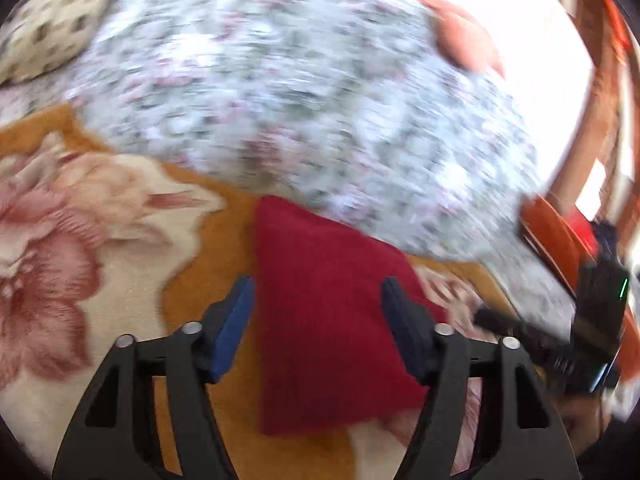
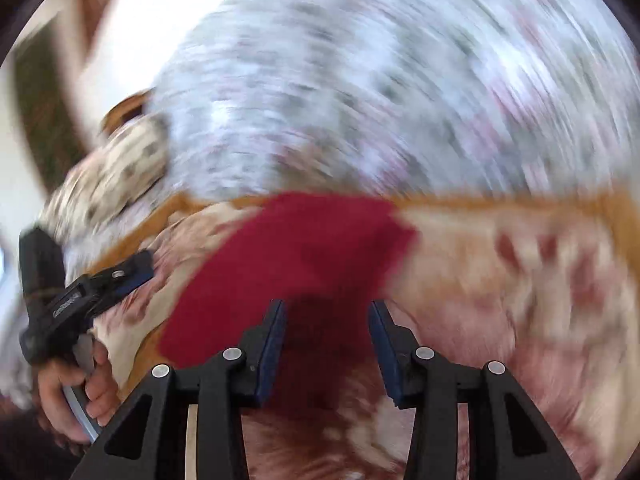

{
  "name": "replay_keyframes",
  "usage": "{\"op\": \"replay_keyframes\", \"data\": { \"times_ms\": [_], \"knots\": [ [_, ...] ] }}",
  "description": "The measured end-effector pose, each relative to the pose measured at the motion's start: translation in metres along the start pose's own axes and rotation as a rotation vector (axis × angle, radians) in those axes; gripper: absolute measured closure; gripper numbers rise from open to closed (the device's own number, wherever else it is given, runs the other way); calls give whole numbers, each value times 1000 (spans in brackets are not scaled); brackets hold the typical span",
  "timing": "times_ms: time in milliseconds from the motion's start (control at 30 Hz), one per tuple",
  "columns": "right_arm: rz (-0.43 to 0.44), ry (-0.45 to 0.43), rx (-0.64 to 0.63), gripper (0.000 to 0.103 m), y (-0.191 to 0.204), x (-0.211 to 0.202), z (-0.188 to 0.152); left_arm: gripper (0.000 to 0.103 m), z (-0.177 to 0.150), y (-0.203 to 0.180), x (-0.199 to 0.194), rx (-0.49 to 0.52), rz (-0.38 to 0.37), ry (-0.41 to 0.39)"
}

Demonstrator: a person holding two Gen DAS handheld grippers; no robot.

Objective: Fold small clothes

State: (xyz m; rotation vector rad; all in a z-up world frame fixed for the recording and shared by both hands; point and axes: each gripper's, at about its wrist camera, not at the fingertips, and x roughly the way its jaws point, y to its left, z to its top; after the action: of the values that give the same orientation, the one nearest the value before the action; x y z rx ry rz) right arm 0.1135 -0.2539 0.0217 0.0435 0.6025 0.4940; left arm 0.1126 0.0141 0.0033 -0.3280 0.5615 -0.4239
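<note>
A small dark red knitted garment (image 1: 324,312) lies flat and folded on an orange blanket with a big pink flower print (image 1: 100,248). My left gripper (image 1: 318,292) is open, its blue pads apart above the red cloth, holding nothing. In the right wrist view the same red garment (image 2: 296,256) lies just ahead, blurred by motion. My right gripper (image 2: 326,312) is open over its near edge and empty. The right gripper also shows at the right edge of the left wrist view (image 1: 492,318); the left one shows at the left of the right wrist view (image 2: 136,270).
A pale floral bedspread (image 1: 300,92) covers the bed beyond the blanket. A spotted cream pillow (image 1: 52,24) lies at the far left. An orange cushion (image 1: 464,36) and a wooden frame (image 1: 600,120) are at the right.
</note>
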Motion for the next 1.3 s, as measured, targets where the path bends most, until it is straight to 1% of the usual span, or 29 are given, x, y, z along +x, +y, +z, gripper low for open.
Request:
{"op": "replay_keyframes", "data": {
  "times_ms": [33,67,100,133,167,200,233,300,333,400,467,500,533,600,633,667,700,733,767,800,867,933,967,1033,1133,1200,1267,1300],
  "knots": [
    [25,-18,-82,61,17,-2,7,44,-2,-7,7,26,-12,36],
    [46,-29,-164,61,32,2,10,44,-6,-11,19,39,-16,89],
    [60,4,-216,61,37,14,8,44,-9,-12,32,36,-14,143],
    [35,88,-225,61,30,36,-1,44,-12,-11,44,32,-2,193],
    [-32,205,-201,64,16,61,-13,45,-15,-10,55,48,8,224],
    [-37,262,-157,68,2,75,-26,45,-15,-13,56,65,-4,223],
    [10,169,-122,68,-5,66,-28,45,-16,-16,57,86,21,219],
    [-7,201,-75,69,-5,63,-23,44,-20,-24,57,140,61,214],
    [-40,203,-75,69,3,57,-18,43,-21,-27,56,157,74,212],
    [-95,193,-81,69,18,41,-14,42,-18,-26,50,146,82,193],
    [-139,161,-34,68,35,12,-16,42,-17,-27,41,127,90,183],
    [-157,157,-5,65,43,-1,-21,42,-18,-27,34,125,122,184],
    [-158,161,47,63,51,-16,-34,42,-23,-27,26,125,144,188],
    [-122,140,122,62,59,-34,-56,42,-28,-28,16,99,152,215],
    [-96,122,166,62,67,-41,-76,42,-31,-28,12,81,146,235],
    [-125,157,177,62,72,-39,-88,42,-37,-29,7,72,157,256],
    [-164,172,171,62,77,-39,-88,42,-41,-33,3,86,182,267],
    [-217,137,154,62,83,-45,-86,42,-49,-42,-2,125,214,284],
    [-251,103,141,62,87,-51,-85,42,-53,-50,-5,164,228,288],
    [-280,87,125,62,92,-54,-85,42,-55,-58,-10,195,230,272],
    [-330,88,97,62,98,-54,-85,42,-57,-68,-23,217,228,235],
    [-383,77,75,62,103,-56,-84,42,-58,-73,-31,235,285,224],
    [-398,69,67,62,104,-58,-85,42,-57,-77,-36,248,296,218],
    [-422,42,41,60,109,-67,-85,42,-55,-83,-51,267,286,198],
    [-430,5,6,58,118,-75,-85,42,-57,-90,-66,290,310,181],
    [-436,-9,-12,58,124,-80,-86,32,-64,-87,-65,254,310,182],
    [-443,-5,-15,58,125,-83,-88,32,-74,-84,-59,225,331,203],
    [-445,-5,-13,58,125,-85,-89,32,-76,-84,-57,222,354,213]
  ]
}}
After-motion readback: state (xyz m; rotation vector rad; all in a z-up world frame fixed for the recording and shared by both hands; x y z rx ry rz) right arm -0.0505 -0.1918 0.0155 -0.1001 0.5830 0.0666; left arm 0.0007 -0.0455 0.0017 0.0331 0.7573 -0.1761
